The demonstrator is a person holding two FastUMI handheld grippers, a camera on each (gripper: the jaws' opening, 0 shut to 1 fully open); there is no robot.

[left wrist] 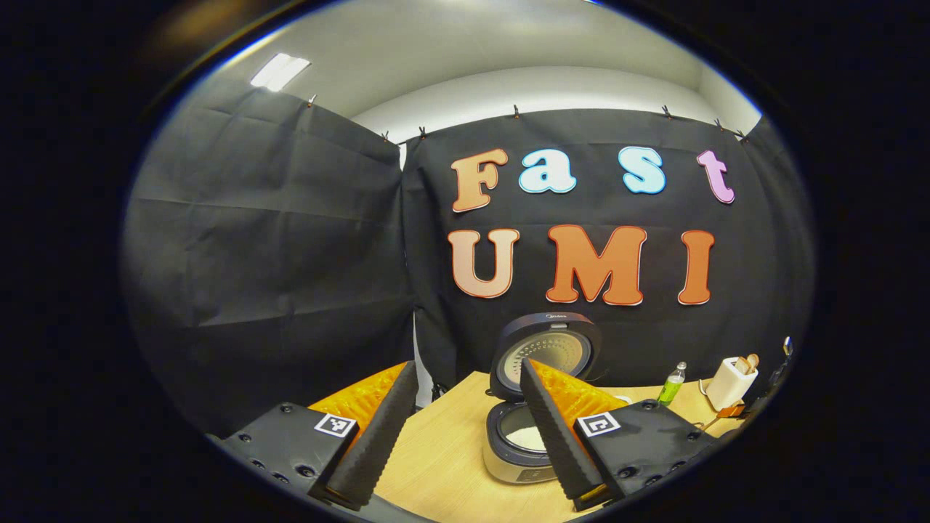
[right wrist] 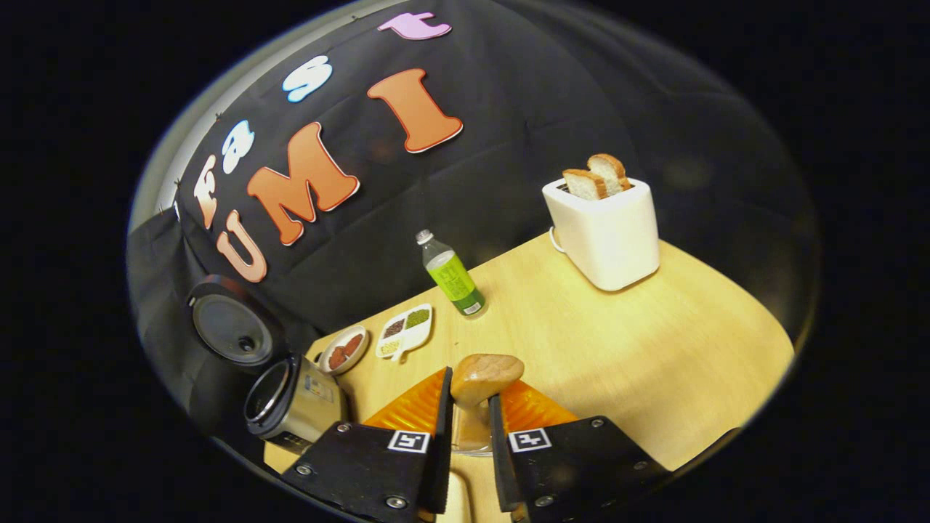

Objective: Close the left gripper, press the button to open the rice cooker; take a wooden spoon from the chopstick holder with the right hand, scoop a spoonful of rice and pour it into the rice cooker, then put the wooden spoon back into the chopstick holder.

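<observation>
The rice cooker (left wrist: 517, 452) stands open on the wooden table (left wrist: 443, 450), lid (left wrist: 546, 350) raised and white rice in the pot. My left gripper (left wrist: 465, 367) hovers in front of it, open and holding nothing. My right gripper (right wrist: 471, 388) is shut on the handle of the wooden spoon (right wrist: 485, 375), whose bowl points up above the fingertips. The handle runs down between the fingers toward a pale thing (right wrist: 456, 503) at the bottom edge, too hidden to identify. The cooker (right wrist: 290, 403) lies to the left in the right gripper view, tilted by the camera.
A green bottle (right wrist: 450, 277), a white toaster (right wrist: 607, 229) holding two bread slices, a small round dish (right wrist: 344, 350) and a divided dish (right wrist: 405, 331) of grains stand on the table. The bottle (left wrist: 672, 383) and toaster (left wrist: 730, 383) sit right of the cooker.
</observation>
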